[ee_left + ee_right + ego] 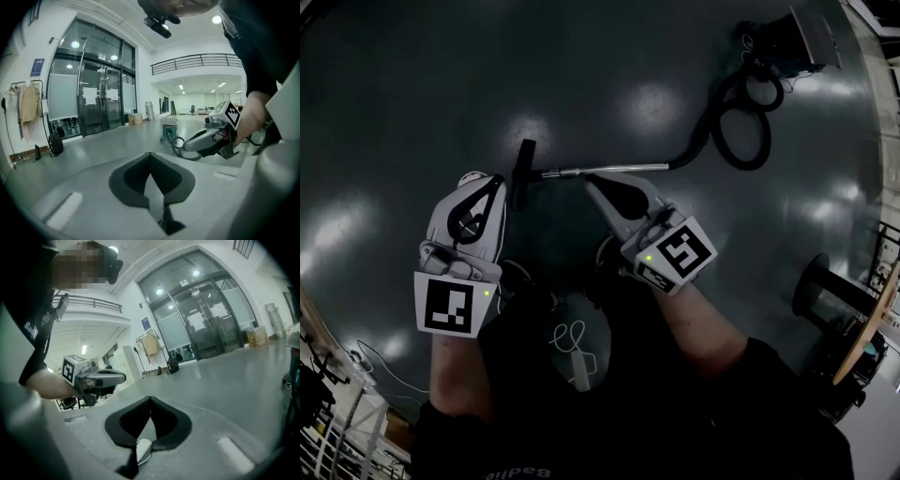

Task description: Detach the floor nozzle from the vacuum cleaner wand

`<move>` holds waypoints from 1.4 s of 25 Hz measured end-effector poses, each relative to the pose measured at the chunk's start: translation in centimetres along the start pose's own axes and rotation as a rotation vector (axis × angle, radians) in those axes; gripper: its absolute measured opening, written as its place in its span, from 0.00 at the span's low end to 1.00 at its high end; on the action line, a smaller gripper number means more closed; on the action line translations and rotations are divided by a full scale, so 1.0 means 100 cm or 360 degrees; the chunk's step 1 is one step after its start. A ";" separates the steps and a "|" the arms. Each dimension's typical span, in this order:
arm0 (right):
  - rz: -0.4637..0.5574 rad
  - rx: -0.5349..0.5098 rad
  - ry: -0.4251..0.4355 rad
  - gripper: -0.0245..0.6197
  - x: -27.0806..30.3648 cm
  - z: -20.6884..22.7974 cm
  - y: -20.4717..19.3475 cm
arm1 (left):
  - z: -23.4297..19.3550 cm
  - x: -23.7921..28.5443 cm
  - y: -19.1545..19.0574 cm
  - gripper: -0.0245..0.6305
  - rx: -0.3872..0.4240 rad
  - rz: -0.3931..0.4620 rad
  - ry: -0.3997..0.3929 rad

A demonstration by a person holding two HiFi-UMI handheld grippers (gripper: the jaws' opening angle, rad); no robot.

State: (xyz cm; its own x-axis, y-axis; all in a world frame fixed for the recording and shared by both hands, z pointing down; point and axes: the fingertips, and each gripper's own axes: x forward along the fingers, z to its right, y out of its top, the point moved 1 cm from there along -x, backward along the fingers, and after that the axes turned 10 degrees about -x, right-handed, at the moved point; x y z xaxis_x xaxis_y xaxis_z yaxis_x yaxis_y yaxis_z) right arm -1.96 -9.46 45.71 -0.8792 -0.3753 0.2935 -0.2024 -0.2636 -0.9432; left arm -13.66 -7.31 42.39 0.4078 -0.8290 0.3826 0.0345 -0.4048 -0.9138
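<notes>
Because the left tongs and right tongs are pressed together, empty, they could shove the floor nozzle, not grip it.

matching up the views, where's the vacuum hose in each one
Head view: hose coiled upper right, leading to the wand.
Left gripper view: centre right, coiled on the floor.
Right gripper view: not clearly in it.
Shared landmark: glass doors, in both gripper views.

On the floor, the floor nozzle lies left of the wand, the hose right of it
</notes>
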 end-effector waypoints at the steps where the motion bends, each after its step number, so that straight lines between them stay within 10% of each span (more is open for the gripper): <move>1: -0.0007 -0.0007 0.0009 0.04 0.005 0.003 -0.012 | -0.004 0.004 -0.010 0.04 -0.0005 0.0004 0.0008; 11: -0.0032 -0.0133 0.0163 0.04 0.053 0.025 -0.091 | -0.024 0.056 -0.093 0.04 0.0036 -0.0022 -0.0053; 24: -0.0151 -0.0263 0.0491 0.04 0.100 0.057 -0.203 | -0.022 0.143 -0.219 0.04 0.0534 -0.0246 -0.0387; 35: -0.0727 -0.0490 0.0789 0.19 0.136 0.057 -0.371 | -0.027 0.189 -0.393 0.06 0.0797 -0.0806 -0.0635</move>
State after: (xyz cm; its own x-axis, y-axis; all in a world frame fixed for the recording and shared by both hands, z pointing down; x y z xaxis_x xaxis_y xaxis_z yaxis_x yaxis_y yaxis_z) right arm -3.90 -9.87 85.61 -0.7553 0.1766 0.6312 -0.6425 -0.0088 -0.7663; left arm -9.83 -8.09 85.91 0.5243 -0.3536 0.7747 0.6671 -0.3949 -0.6317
